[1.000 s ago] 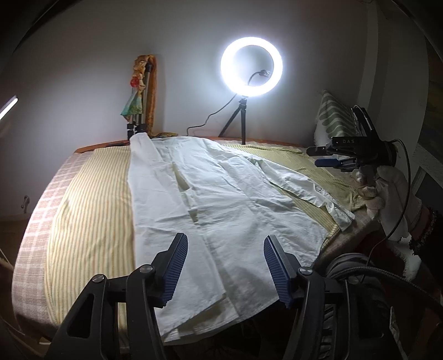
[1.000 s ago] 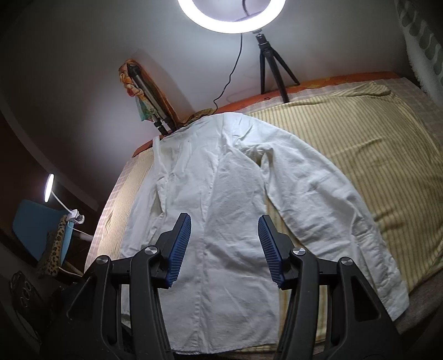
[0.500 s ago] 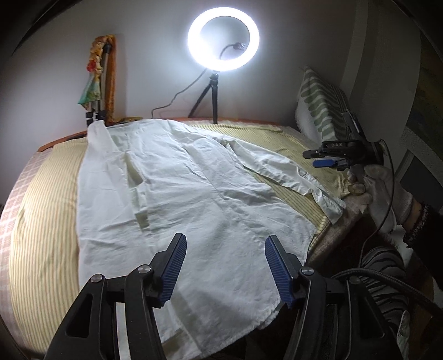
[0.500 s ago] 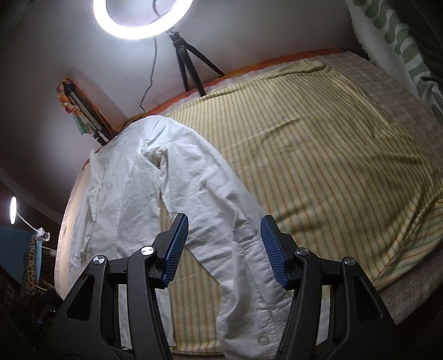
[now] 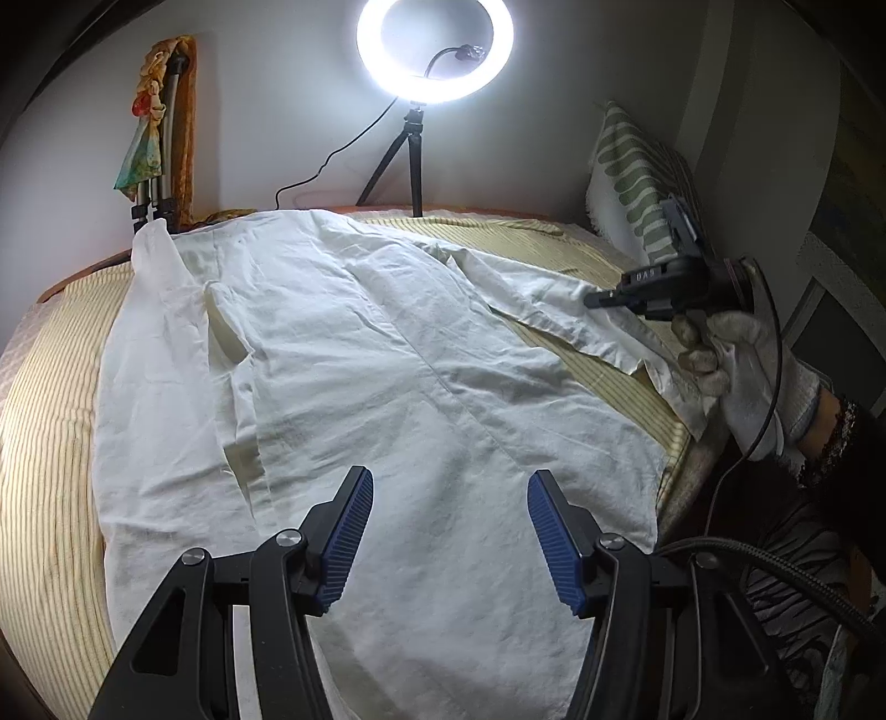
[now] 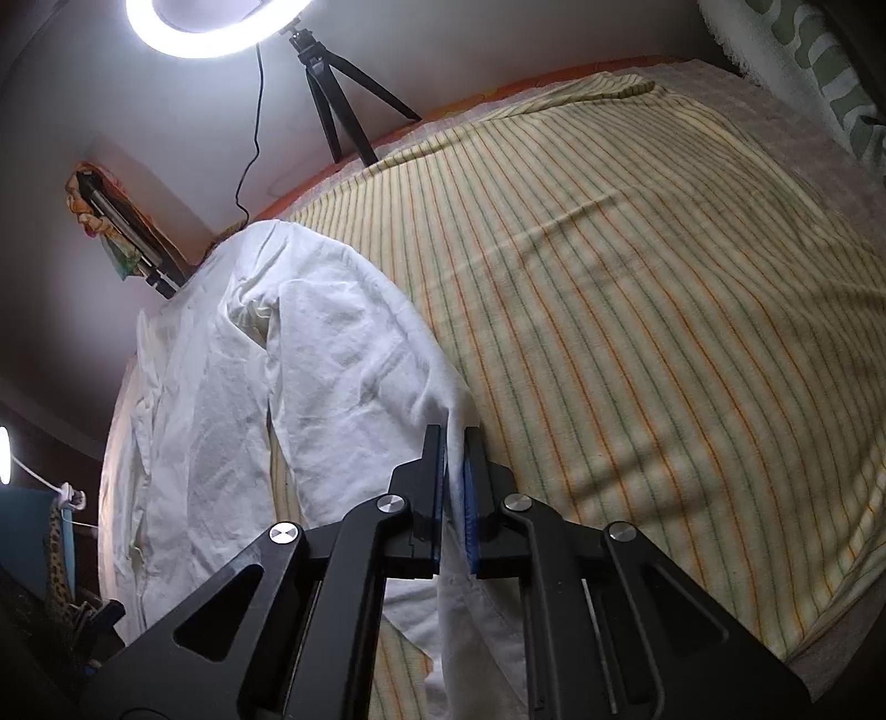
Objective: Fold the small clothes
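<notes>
A white long-sleeved shirt (image 5: 354,354) lies spread flat on a bed with a yellow striped sheet (image 5: 50,421). My left gripper (image 5: 449,490) hovers open over the shirt's lower body, nothing between its blue pads. Its right sleeve (image 6: 354,354) runs toward the bed's near edge. My right gripper (image 6: 454,443) is shut on that sleeve near the cuff, and the pinched cloth is bunched up off the sheet. In the left wrist view the right gripper (image 5: 595,302) shows at the far right, held by a gloved hand (image 5: 742,376), biting the sleeve (image 5: 554,299).
A lit ring light (image 5: 434,50) on a tripod stands behind the bed's far edge. A green patterned pillow (image 5: 637,177) leans at the back right. A folded tripod with colourful cloth (image 5: 158,138) stands at the back left. Bare striped sheet (image 6: 637,310) lies right of the sleeve.
My right gripper went from open above the sleeve to shut on it, bunching the cloth. Both grippers dropped closer to the bed. The left gripper stayed open over the shirt's hem.
</notes>
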The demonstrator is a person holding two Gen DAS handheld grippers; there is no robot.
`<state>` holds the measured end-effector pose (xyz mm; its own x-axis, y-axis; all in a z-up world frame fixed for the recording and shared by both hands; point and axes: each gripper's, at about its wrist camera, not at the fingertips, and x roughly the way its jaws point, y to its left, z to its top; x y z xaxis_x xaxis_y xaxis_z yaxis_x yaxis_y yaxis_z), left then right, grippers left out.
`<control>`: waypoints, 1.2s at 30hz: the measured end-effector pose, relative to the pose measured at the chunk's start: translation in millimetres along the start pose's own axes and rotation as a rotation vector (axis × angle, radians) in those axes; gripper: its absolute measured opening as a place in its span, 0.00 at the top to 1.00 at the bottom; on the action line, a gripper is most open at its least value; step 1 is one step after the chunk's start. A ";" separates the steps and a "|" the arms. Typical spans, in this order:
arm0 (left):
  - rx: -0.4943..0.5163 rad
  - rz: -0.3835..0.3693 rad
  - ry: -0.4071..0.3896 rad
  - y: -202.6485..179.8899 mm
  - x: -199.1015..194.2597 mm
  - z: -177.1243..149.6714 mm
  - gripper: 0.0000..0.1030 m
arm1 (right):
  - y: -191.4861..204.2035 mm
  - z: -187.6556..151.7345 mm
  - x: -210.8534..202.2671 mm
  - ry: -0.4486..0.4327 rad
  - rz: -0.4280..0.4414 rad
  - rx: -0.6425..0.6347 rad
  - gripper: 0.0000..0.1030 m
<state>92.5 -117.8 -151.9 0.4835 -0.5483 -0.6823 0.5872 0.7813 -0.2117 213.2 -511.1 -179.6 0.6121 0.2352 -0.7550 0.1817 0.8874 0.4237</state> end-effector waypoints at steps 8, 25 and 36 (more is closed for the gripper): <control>-0.024 -0.019 -0.003 12.1 4.3 -3.1 0.43 | 52.9 -9.8 -19.9 -0.073 0.037 -0.095 0.94; -0.105 0.022 -0.065 31.8 -20.5 -2.3 0.43 | 214.8 -112.9 10.5 0.074 0.081 -0.704 0.94; -0.107 0.021 -0.066 31.3 -26.3 -8.6 0.43 | 174.1 -85.8 -41.5 0.031 0.306 -0.491 0.38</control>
<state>92.6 -76.4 -146.6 0.5386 -0.5472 -0.6407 0.5056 0.8182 -0.2737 153.4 -332.3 -117.5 0.5563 0.5154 -0.6518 -0.3836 0.8551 0.3487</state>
